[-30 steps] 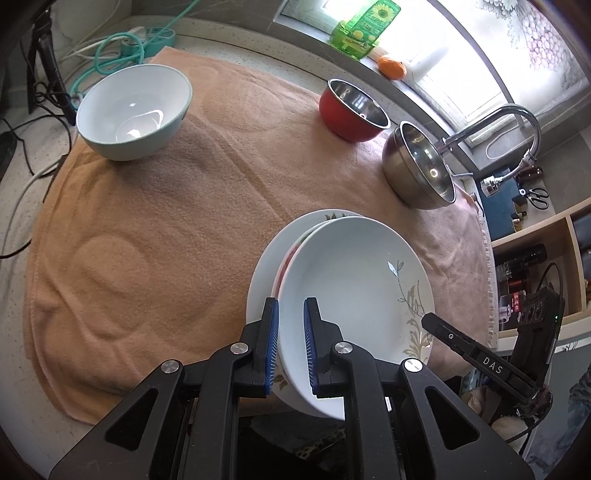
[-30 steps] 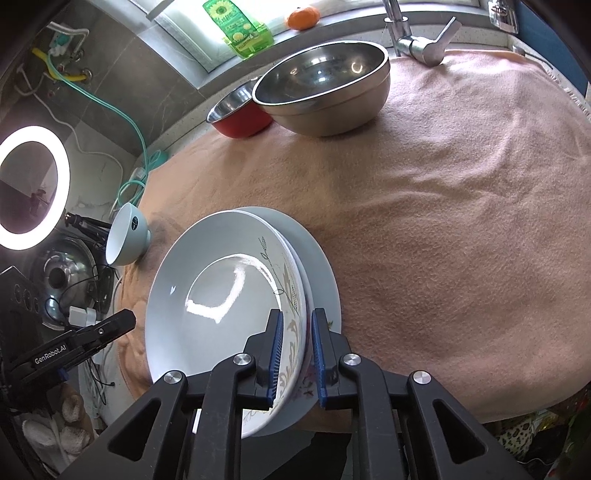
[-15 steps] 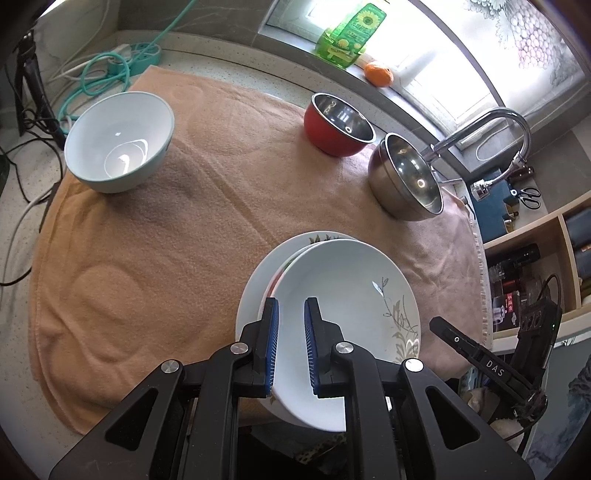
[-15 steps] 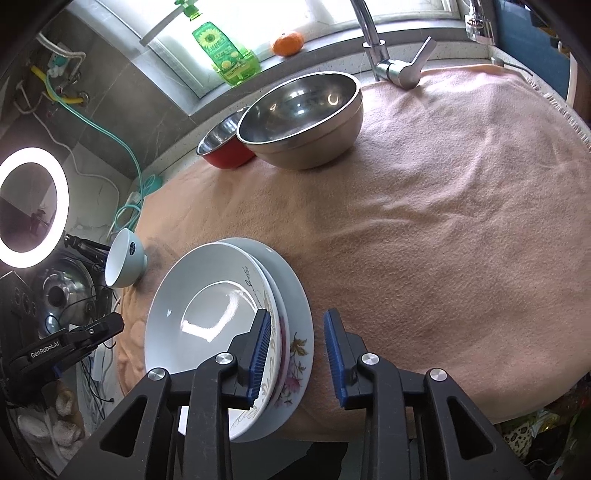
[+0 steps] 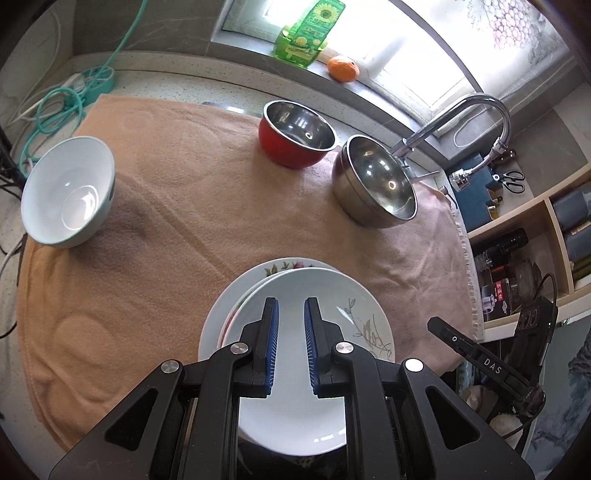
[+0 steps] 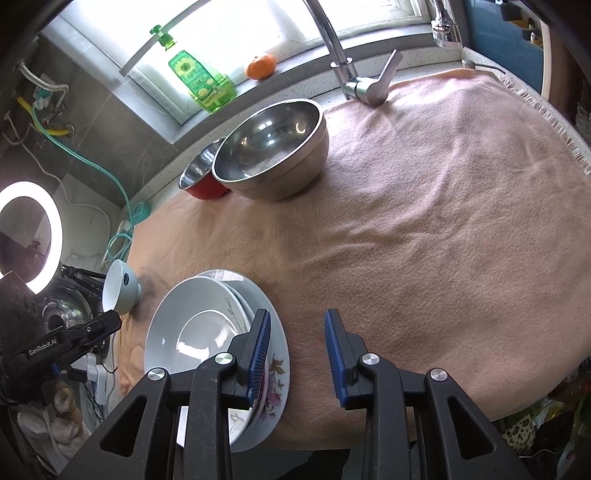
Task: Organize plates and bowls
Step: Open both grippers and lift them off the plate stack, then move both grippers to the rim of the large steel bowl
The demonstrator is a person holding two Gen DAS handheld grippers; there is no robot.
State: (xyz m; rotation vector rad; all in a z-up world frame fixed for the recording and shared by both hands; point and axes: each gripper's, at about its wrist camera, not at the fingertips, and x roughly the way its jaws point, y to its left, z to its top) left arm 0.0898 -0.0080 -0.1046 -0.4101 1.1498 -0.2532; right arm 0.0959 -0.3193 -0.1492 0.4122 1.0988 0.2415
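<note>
A stack of white plates [image 5: 291, 417] with leaf and flower prints lies at the near edge of the peach towel [image 5: 177, 206]; it also shows in the right wrist view [image 6: 192, 332]. My left gripper [image 5: 291, 317] hovers above the top plate, open a little and empty. My right gripper [image 6: 297, 325] is open and empty, its left finger over the stack's right rim. A white bowl [image 5: 68, 195] sits at the left, a red bowl [image 5: 295, 136] and a steel bowl [image 5: 376, 181] at the back.
A faucet [image 5: 458, 118] rises behind the steel bowl. A green soap bottle [image 5: 306, 33] and an orange [image 5: 343, 68] stand on the windowsill. Teal hose and cables [image 5: 55, 107] lie at the far left. Shelves [image 5: 535, 240] stand at the right.
My right gripper let go of the top plate, opened wide and drew back to the right. My left gripper rose and moved over the stack. The plates stay stacked.
</note>
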